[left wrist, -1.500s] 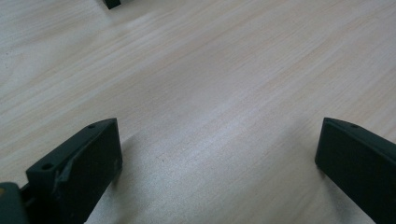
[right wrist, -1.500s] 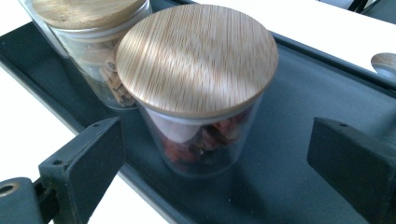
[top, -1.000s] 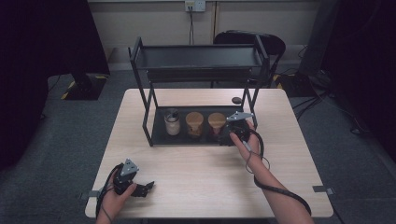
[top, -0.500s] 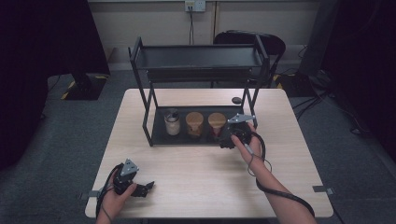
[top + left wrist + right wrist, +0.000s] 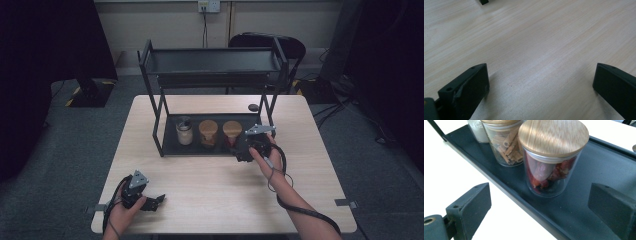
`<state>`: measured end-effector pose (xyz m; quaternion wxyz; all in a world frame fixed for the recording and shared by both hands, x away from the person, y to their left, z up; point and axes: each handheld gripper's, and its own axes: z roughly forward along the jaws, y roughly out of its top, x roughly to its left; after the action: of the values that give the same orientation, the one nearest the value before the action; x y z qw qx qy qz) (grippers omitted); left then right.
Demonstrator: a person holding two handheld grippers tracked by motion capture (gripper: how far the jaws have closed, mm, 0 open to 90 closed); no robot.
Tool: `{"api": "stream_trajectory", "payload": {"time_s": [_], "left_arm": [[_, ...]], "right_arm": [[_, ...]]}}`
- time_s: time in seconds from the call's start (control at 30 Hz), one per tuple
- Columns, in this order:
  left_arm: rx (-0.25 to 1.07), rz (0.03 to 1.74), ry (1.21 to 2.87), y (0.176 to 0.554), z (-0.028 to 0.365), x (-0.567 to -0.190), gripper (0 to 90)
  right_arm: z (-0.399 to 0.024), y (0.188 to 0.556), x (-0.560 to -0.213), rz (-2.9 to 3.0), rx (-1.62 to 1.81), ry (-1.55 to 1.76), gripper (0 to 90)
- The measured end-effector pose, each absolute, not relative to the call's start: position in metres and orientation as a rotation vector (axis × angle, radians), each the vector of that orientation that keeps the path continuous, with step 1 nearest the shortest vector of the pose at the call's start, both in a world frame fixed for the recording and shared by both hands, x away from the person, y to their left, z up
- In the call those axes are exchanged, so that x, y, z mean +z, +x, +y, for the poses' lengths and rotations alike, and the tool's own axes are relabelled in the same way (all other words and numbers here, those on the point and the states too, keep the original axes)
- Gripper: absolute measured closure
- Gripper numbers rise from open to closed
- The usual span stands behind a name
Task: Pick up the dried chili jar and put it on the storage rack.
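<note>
Grey carpet, a pale back wall with a socket and a dark chair frame surround a light wooden table (image 5: 220, 195), on which a black two-tier metal rack (image 5: 212, 67) stands toward twelve o'clock. Three glass jars sit in a row on its lower tray (image 5: 584, 180): a jar of white powder (image 5: 184, 131) at the nine o'clock end, a jar of short pasta tubes (image 5: 208, 132) in the middle, and a jar of dried red chillies (image 5: 231, 132) toward three o'clock, the last two under round wooden lids. They stand close together, so a side approach from the open front of the rack is probably the easiest way in.

Just outside the tray's front edge, the right gripper (image 5: 243, 150) faces the chilli jar; seen from the right gripper view, its jaws stand wide apart with the jar (image 5: 552, 160) ahead of them and nothing between the pads, so nothing is held. Judging by that aim, the chilli jar is the piece about to be taken, and the wide opening suits its girth.

Down at seven o'clock near the table's front edge, the left gripper (image 5: 150, 202) lies low over bare wood, jaws likewise spread and empty, apparently parked out of the way while the other hand works
</note>
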<state>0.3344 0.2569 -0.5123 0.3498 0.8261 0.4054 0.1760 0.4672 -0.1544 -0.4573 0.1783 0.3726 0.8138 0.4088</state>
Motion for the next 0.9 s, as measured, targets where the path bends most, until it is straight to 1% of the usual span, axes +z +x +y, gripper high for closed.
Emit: {"api": "stream_trajectory", "payload": {"time_s": [0.9], "left_arm": [[0.457,1.047,2.144,0.334,0.257,-0.512,0.1]], "right_arm": [[-0.162,0.444,-0.466,2.343,1.211,1.03,3.8]]}}
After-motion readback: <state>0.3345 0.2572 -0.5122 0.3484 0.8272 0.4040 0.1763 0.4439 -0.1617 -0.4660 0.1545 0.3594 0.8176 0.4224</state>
